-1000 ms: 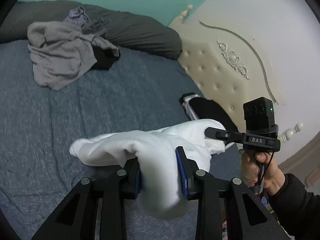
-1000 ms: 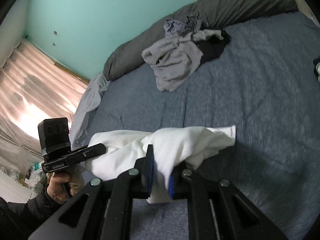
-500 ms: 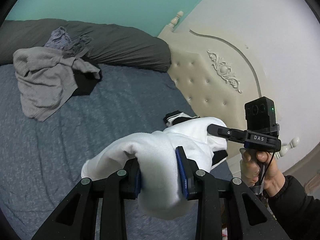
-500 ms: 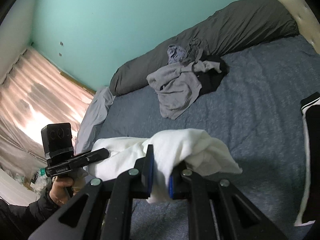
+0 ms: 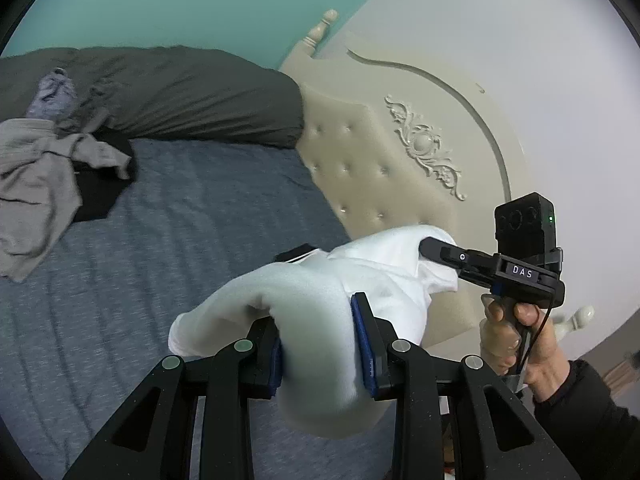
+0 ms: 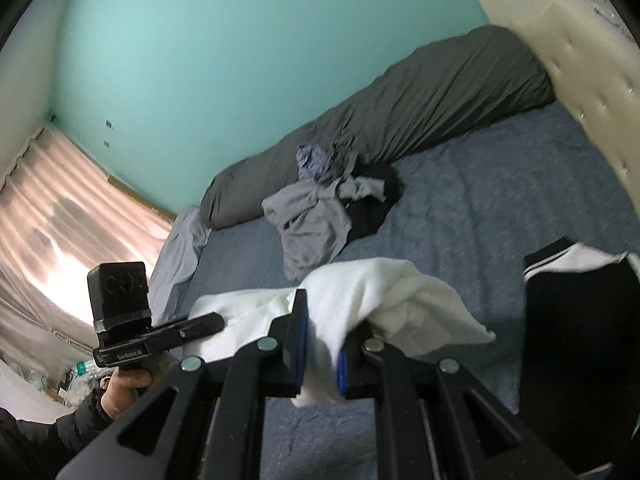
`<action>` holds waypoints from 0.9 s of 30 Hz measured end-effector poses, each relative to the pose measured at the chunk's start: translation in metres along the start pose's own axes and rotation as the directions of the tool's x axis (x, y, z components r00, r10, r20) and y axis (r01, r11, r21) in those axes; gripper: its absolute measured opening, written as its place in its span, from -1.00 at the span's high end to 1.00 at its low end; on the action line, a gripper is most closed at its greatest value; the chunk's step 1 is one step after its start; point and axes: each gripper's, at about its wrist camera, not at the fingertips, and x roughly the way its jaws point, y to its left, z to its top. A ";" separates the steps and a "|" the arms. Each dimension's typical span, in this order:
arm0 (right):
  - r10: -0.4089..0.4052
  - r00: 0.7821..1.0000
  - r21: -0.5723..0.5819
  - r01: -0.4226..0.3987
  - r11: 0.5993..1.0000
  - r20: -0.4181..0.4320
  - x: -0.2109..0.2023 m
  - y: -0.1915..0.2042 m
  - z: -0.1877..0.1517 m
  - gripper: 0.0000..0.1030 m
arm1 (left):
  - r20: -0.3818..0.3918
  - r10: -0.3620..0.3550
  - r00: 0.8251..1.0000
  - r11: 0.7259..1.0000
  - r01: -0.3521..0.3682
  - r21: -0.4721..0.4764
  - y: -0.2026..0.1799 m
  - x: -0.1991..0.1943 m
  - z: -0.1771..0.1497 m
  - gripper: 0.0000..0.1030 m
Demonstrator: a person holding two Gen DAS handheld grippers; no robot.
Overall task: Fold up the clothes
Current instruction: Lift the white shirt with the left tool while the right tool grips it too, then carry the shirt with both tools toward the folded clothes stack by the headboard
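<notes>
white garment (image 5: 320, 304) carried toward headboard (image 5: 372, 160) | clamped in both tools (bunched)

Dim room, fisheye-warped edges, slight motion blur

Home bedroom — bed (image 5: 208, 216), tufted headboard (image 5: 372, 168), pillow (image 6: 420, 92)

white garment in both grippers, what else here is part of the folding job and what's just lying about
In the job:
white garment
left gripper
right gripper
grey clothes pile, maybe next
black and white garment

Just lying about:
dark pillow
headboard
curtain
</notes>
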 end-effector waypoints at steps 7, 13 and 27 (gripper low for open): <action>-0.022 0.998 0.009 0.022 1.000 0.053 -0.046 -0.044 0.041 0.79 | -0.010 -0.011 1.000 1.000 0.011 0.018 -0.051 0.057 0.047 0.37; -0.048 0.996 0.030 0.045 0.999 0.080 -0.079 -0.085 0.070 0.79 | -0.020 -0.014 1.000 0.999 0.014 0.029 -0.087 0.101 0.077 0.37; -0.124 0.987 0.093 0.114 0.989 0.105 -0.114 -0.180 0.098 0.79 | -0.090 -0.006 0.996 0.999 0.009 0.033 -0.129 0.213 0.102 0.37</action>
